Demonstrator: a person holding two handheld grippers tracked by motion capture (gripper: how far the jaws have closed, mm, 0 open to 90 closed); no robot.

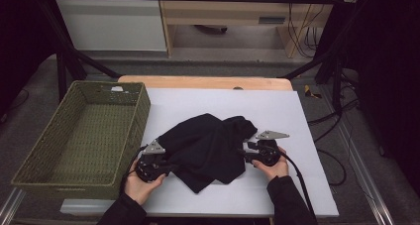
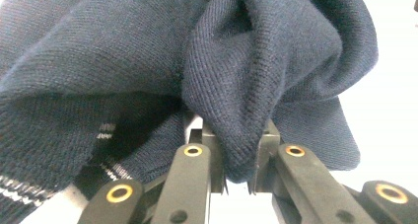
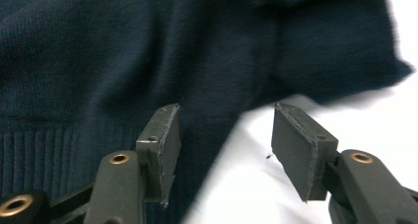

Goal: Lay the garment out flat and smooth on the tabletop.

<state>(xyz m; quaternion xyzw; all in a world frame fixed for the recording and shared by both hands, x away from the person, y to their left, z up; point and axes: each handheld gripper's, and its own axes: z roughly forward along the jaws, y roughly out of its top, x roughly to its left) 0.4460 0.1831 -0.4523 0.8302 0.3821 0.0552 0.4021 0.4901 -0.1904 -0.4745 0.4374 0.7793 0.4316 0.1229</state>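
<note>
Clenched on a sweater (image 1: 205, 148) fold, left hand-held gripper (image 2: 239, 177) holds while I nudge the released right hand-held gripper (image 3: 224, 152) onto its ribbed hem before closing.

I can read no text, label, brand or number anywhere here. A small white tag on the basket (image 1: 117, 89) may carry print, but it is too small to tell.
</note>
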